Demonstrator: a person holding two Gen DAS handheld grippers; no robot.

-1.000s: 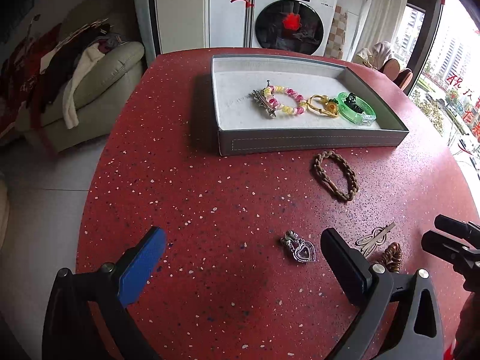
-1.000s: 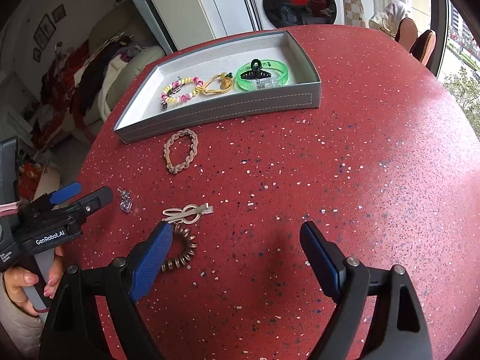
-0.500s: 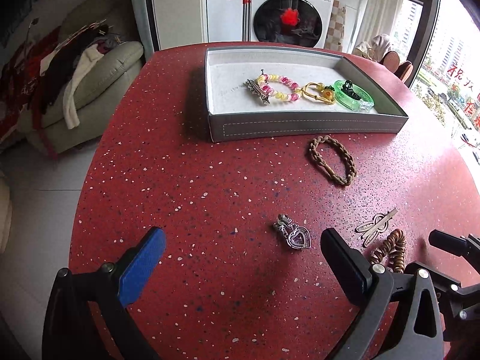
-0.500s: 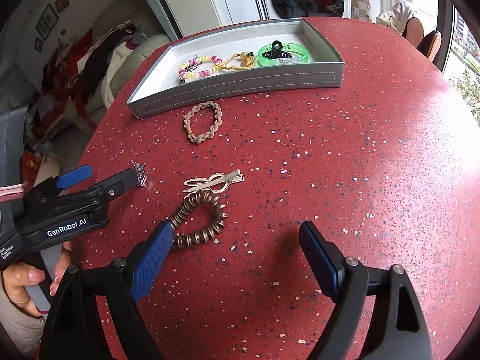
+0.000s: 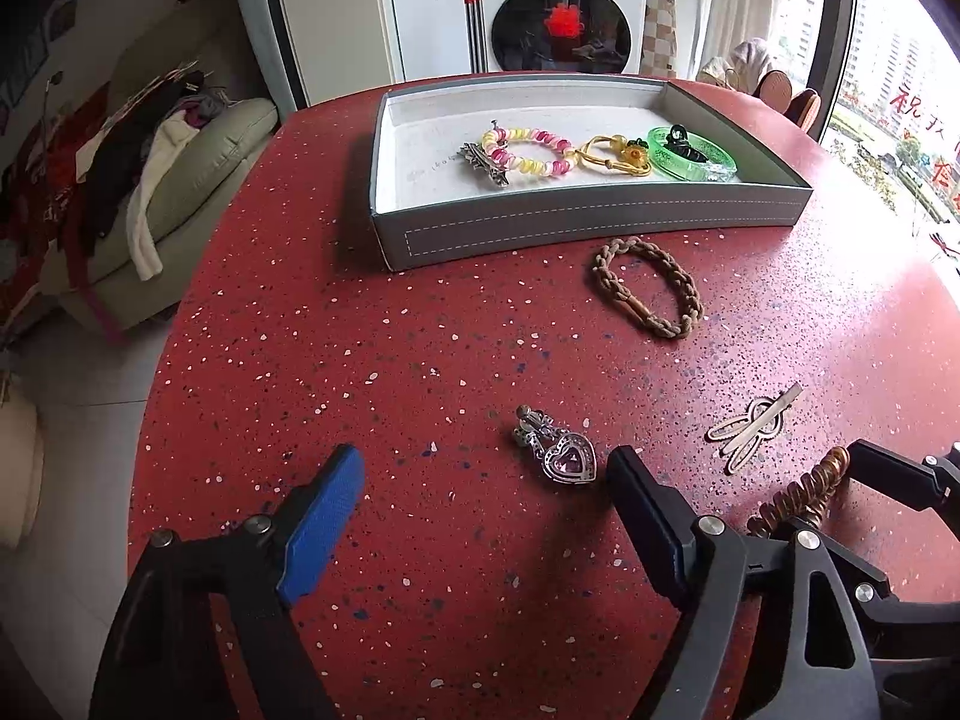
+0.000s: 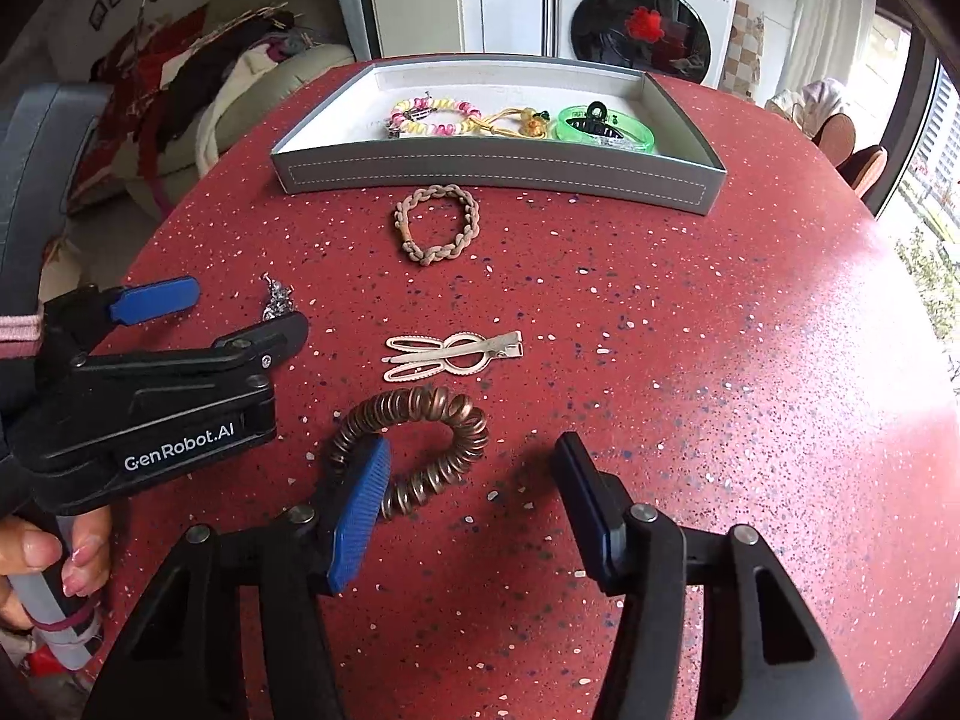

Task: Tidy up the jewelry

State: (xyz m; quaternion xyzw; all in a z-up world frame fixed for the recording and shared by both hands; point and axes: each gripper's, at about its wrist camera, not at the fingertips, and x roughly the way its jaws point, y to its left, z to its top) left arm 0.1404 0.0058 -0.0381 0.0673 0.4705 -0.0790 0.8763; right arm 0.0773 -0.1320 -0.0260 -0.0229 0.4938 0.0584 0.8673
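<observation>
A grey tray (image 5: 576,222) (image 6: 492,171) at the back of the red table holds a beaded bracelet (image 5: 528,150), a gold piece (image 5: 618,159) and a green bangle (image 5: 690,156). On the table lie a braided bracelet (image 5: 648,285) (image 6: 438,225), a heart pendant (image 5: 561,450) (image 6: 276,300), a silver hair clip (image 5: 753,429) (image 6: 450,354) and a copper coil tie (image 6: 420,438) (image 5: 804,492). My left gripper (image 5: 486,498) (image 6: 240,312) is open, the pendant just ahead between its fingers. My right gripper (image 6: 474,486) is open around the coil tie's near end.
A sofa piled with clothes (image 5: 150,168) stands left of the table. A washing machine (image 5: 558,12) stands behind it. The table edge curves off at right near a window (image 5: 900,90).
Both grippers have moved forward. The pendant now lies close between the left fingers, and the coil tie has come in between the right fingers.
</observation>
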